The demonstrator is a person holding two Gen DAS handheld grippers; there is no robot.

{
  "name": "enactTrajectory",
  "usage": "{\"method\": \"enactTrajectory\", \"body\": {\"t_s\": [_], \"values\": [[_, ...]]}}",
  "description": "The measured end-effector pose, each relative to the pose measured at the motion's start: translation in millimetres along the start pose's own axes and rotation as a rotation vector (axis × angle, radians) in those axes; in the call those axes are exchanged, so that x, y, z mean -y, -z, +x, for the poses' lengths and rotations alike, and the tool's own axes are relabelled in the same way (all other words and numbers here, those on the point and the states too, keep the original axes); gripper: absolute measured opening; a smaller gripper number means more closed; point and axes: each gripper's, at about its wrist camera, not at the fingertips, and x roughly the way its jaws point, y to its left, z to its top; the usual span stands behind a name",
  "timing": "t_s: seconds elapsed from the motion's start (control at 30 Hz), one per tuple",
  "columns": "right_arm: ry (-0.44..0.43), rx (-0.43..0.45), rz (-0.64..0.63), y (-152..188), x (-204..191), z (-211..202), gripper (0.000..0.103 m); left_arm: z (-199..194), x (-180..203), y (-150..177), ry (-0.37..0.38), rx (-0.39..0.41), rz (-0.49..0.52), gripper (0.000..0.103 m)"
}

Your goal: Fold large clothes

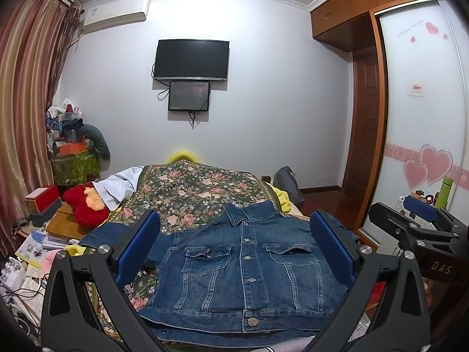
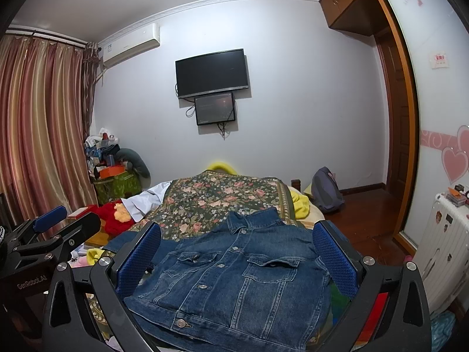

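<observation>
A blue denim jacket (image 1: pixel 243 267) lies front up and buttoned on the floral bedspread (image 1: pixel 190 193), collar toward the far wall; one sleeve (image 1: pixel 96 234) sticks out to the left. It also shows in the right wrist view (image 2: pixel 234 275). My left gripper (image 1: pixel 234 246) is open and empty, held above the jacket's near half. My right gripper (image 2: pixel 237 255) is open and empty, above the jacket too. The right gripper shows at the right edge of the left wrist view (image 1: pixel 422 220), and the left gripper at the left edge of the right wrist view (image 2: pixel 58 223).
A red plush toy (image 1: pixel 85 205), boxes and papers (image 1: pixel 38 243) crowd the left of the bed. A white cloth (image 1: pixel 117 187) and yellow cloth (image 2: pixel 300 204) lie on the bed. A grey backpack (image 2: pixel 325 190) sits on the wood floor; wardrobe (image 1: pixel 422 117) and white suitcase (image 2: pixel 442 243) at right.
</observation>
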Motion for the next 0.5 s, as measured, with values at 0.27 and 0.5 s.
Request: {"method": "enactTrajectory", "body": {"t_s": [0.27,0.5], "values": [[0.0,-0.001,0.0,-0.2,-0.3,1.4,0.103,1.4,1.0,1.1,-0.001,-0.005,0.002,0.103],[0.0,-0.002,0.001,-0.6,-0.4,2.4,0.103,5.2,0.0,-0.5,0.0,-0.014,0.0,0.103]]}}
